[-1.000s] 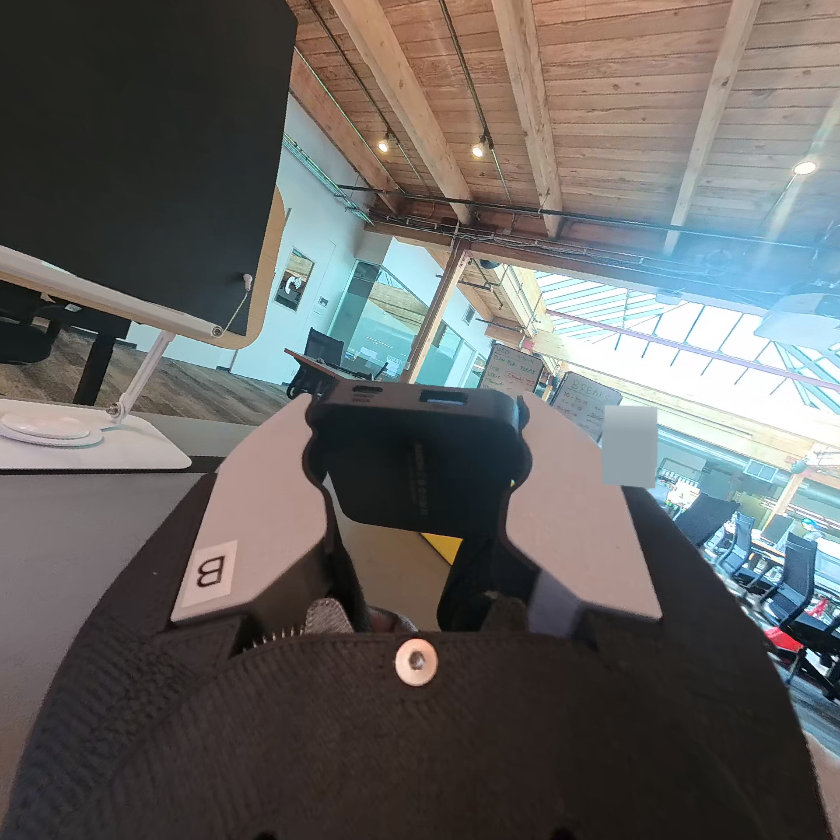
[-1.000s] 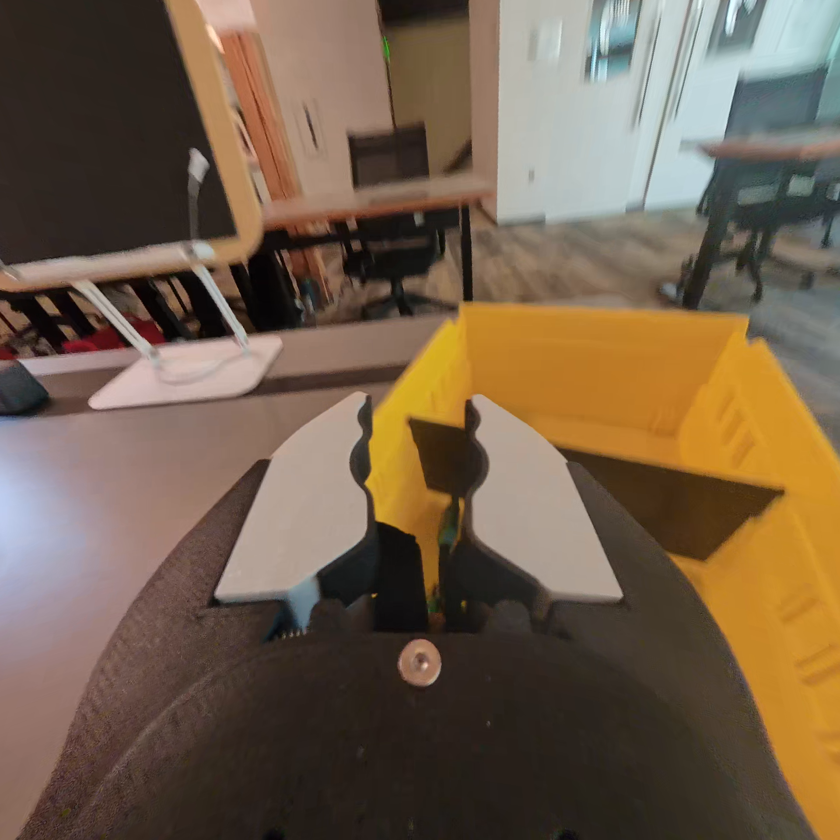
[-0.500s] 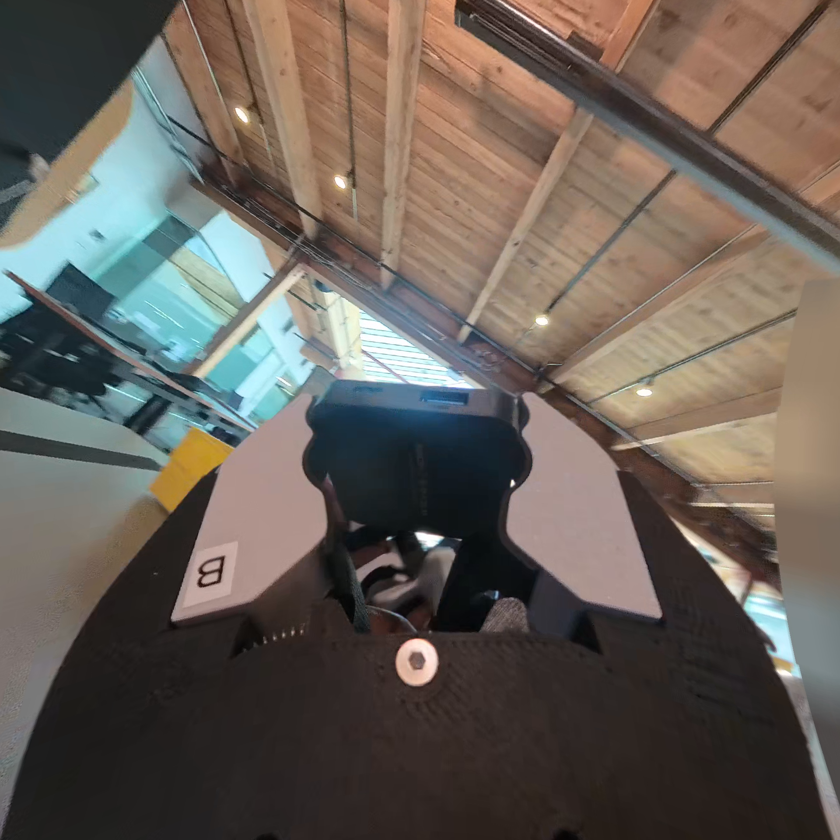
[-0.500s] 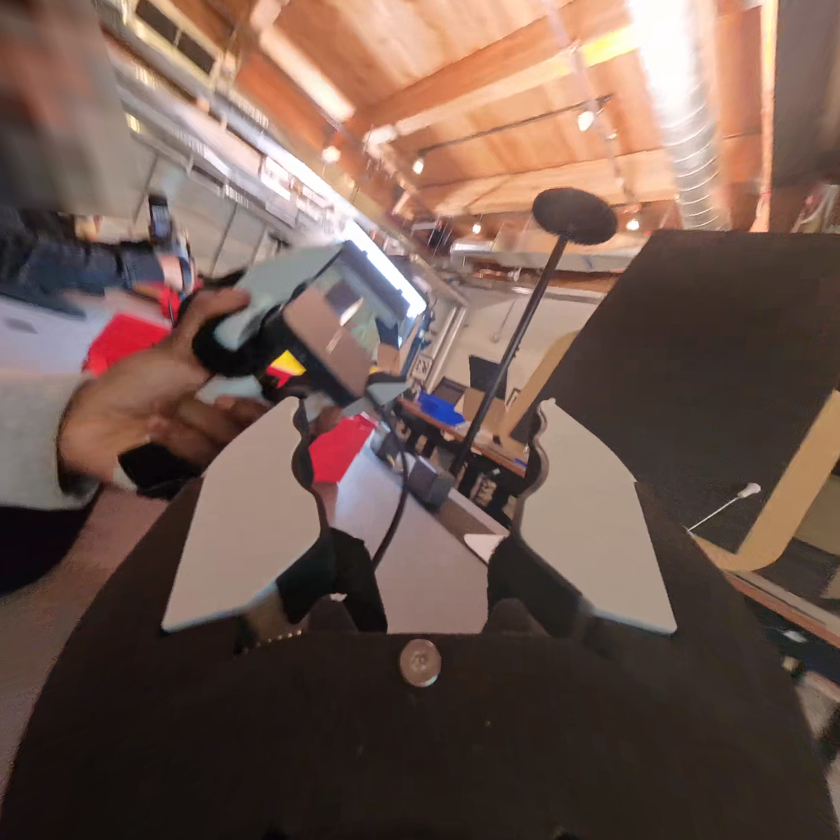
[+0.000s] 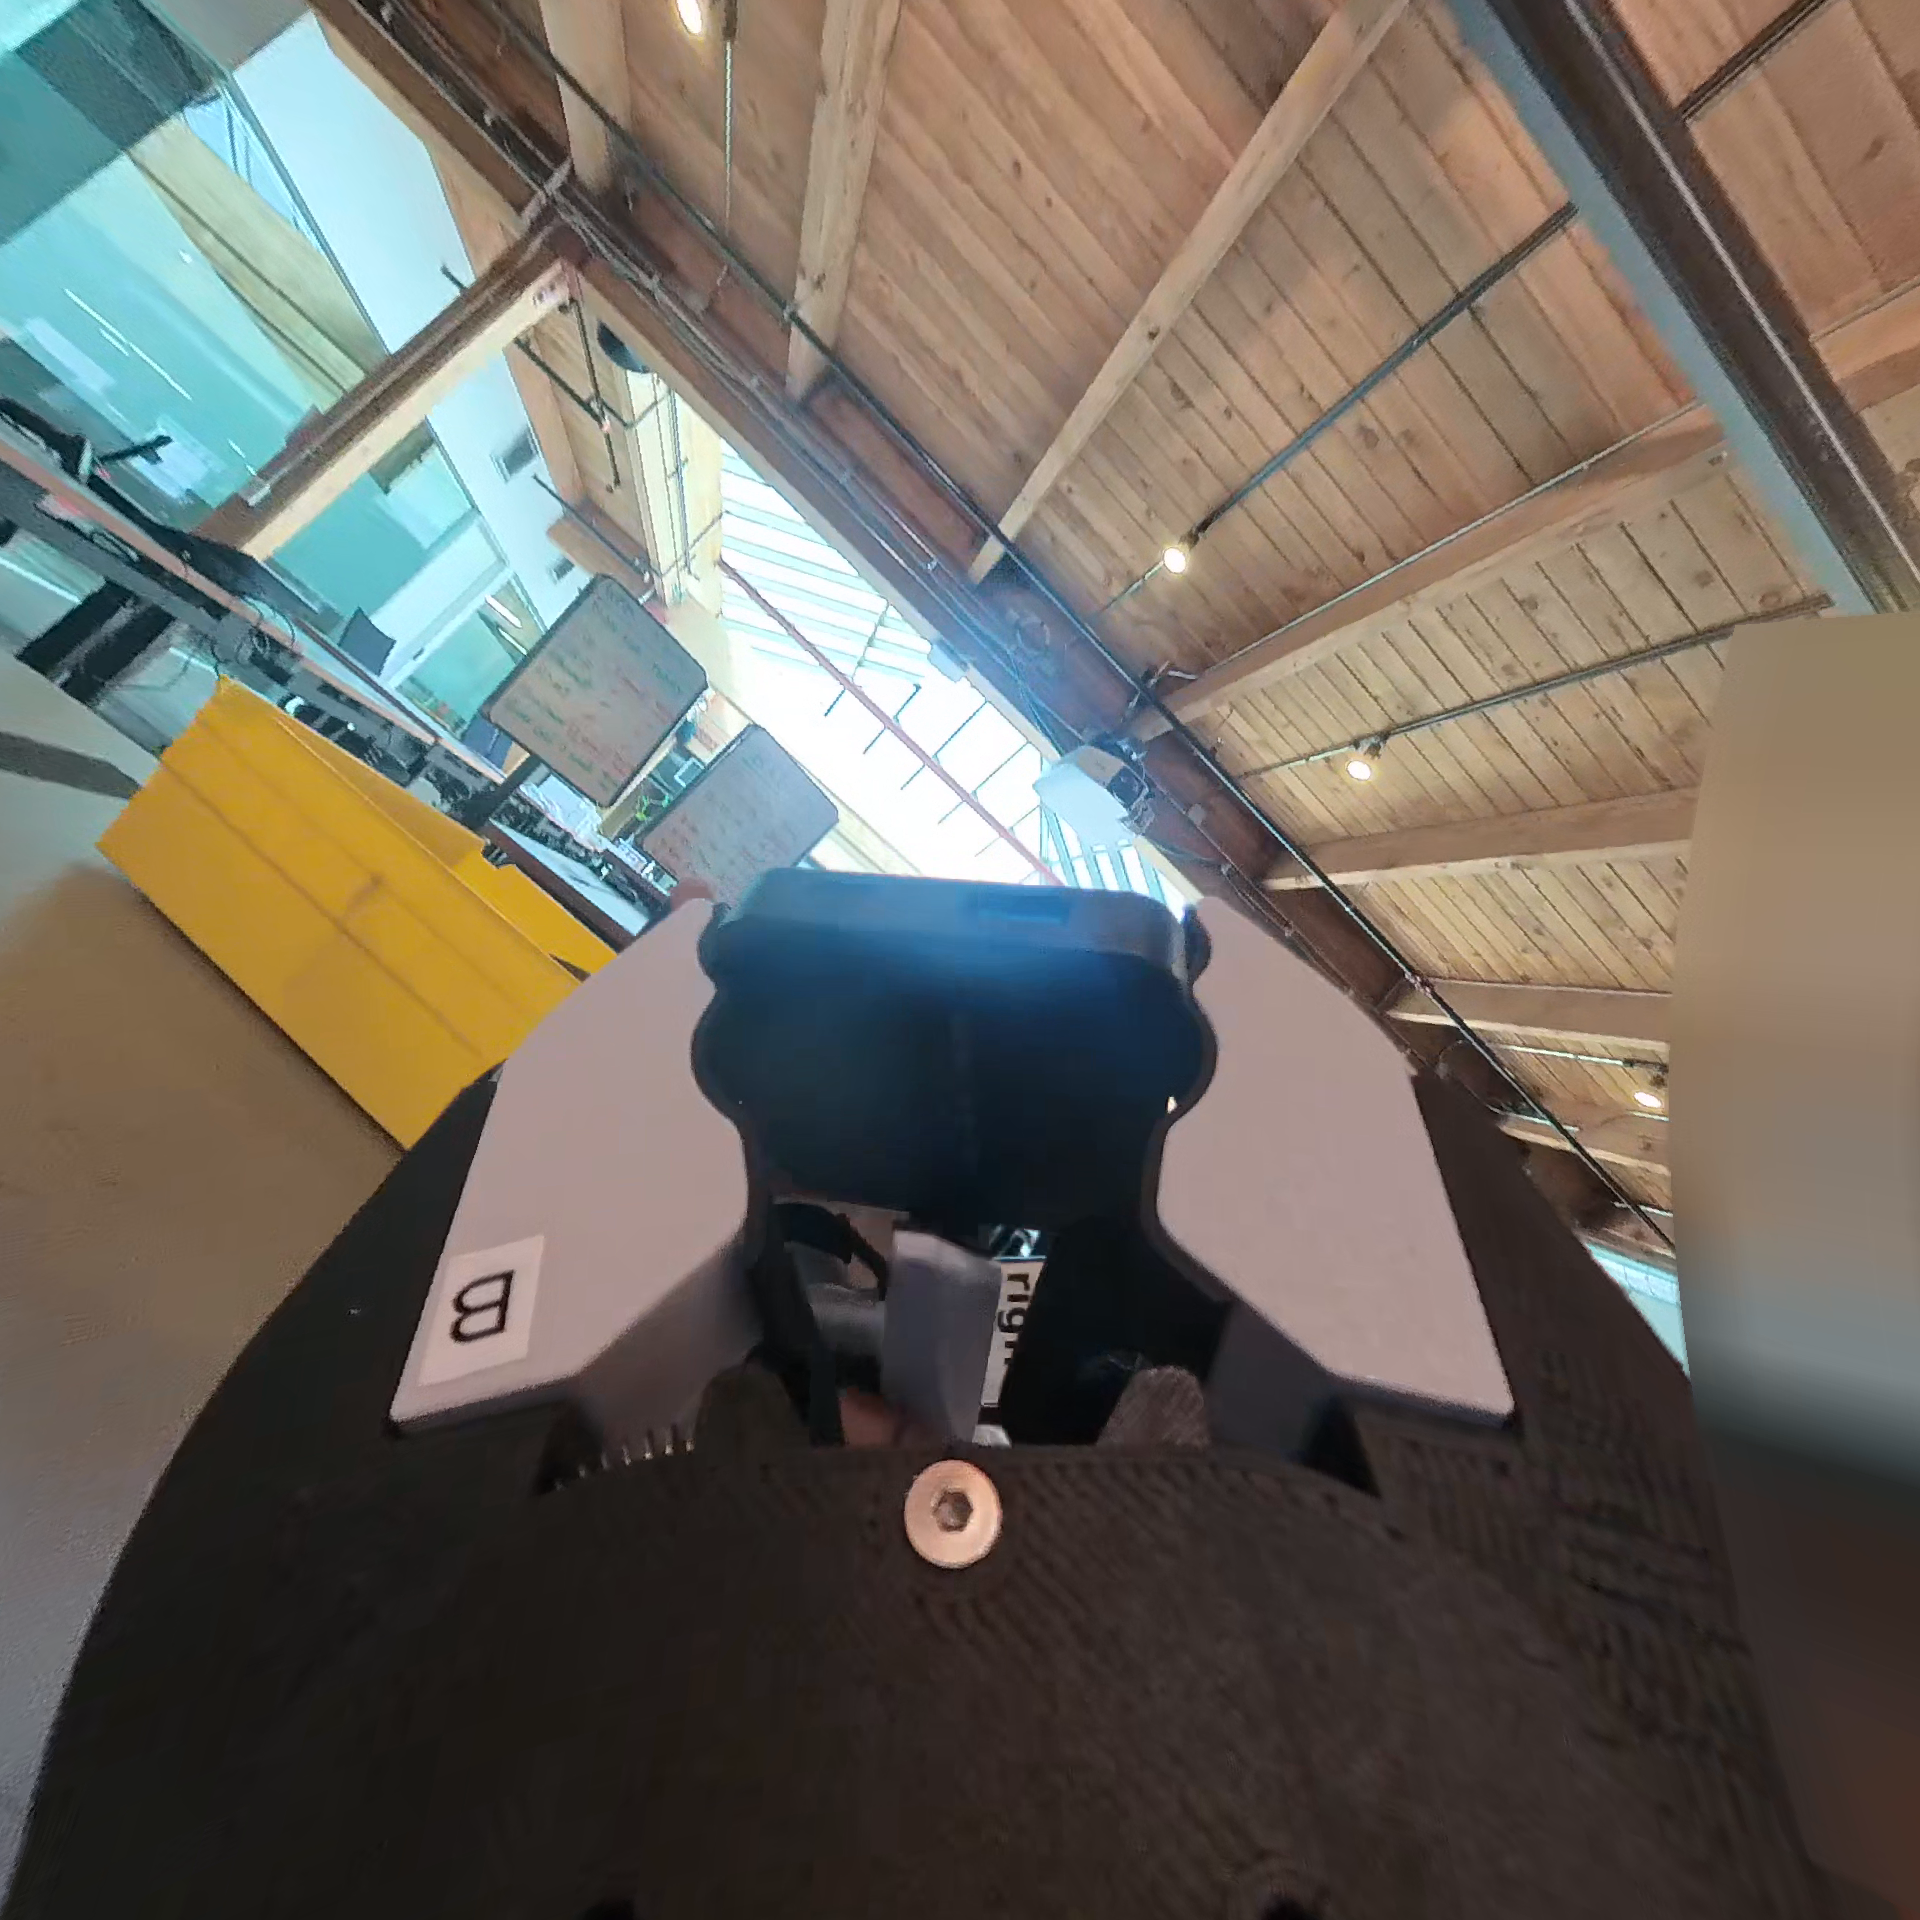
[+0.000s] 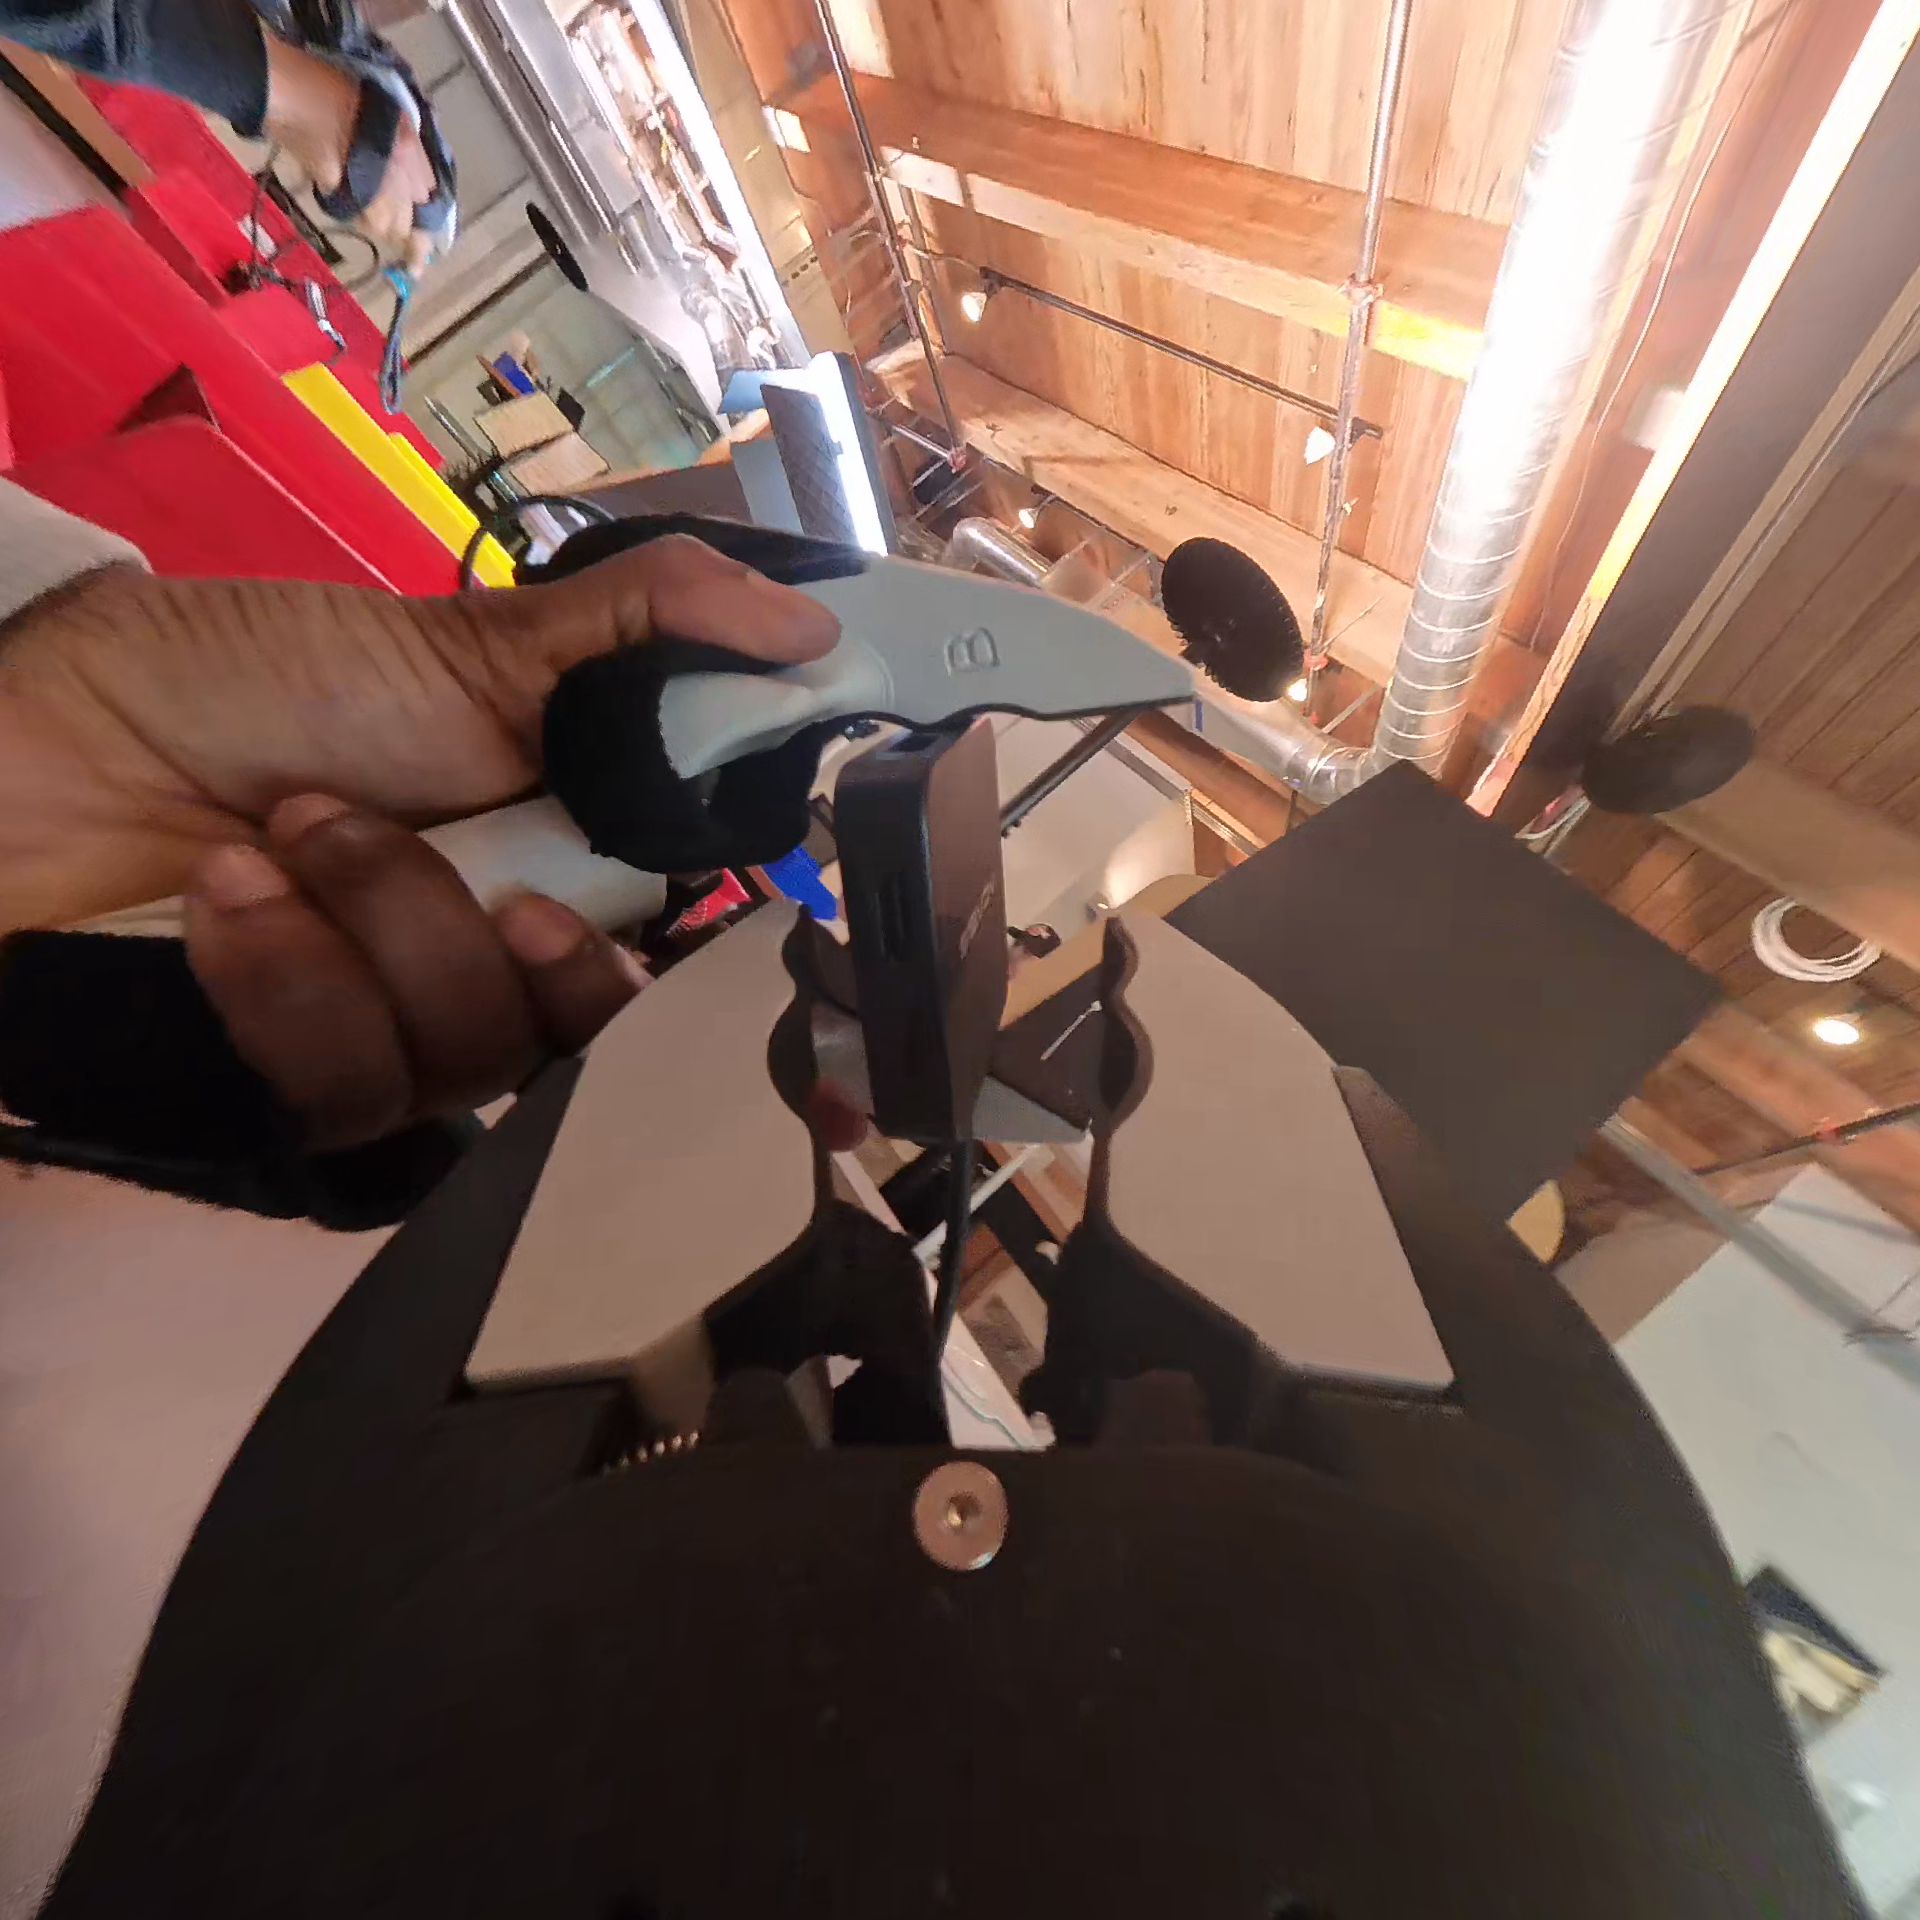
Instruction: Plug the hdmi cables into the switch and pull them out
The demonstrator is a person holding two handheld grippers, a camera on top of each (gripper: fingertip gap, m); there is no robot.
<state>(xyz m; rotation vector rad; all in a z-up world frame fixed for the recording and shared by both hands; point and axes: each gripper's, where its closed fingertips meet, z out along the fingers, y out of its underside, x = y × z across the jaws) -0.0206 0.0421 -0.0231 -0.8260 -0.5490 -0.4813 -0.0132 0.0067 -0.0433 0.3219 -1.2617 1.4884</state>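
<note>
My left gripper (image 5: 951,925) is shut on the black HDMI switch (image 5: 951,1049) and holds it in the air, tilted up toward the wooden ceiling. In the right wrist view a hand (image 6: 312,790) holds that left gripper (image 6: 997,883), with the switch (image 6: 925,935) standing on edge between its grey fingers (image 6: 987,655). A thin black cable (image 6: 958,1216) hangs from the switch's lower end. My right gripper (image 6: 954,935) is open and empty, right in front of the switch, its fingertips on either side of it. Part of the right gripper (image 5: 935,1320) shows below the switch.
A yellow bin (image 5: 343,935) stands on the grey table (image 5: 125,1195) at the left. Red bins (image 6: 135,416) and another person's hands (image 6: 364,156) are at the far left. A black panel (image 6: 1434,987) stands to the right.
Both grippers have tilted up from the table toward the ceiling. My right gripper left the yellow bin, opened, and came close to the switch. My left gripper kept its hold.
</note>
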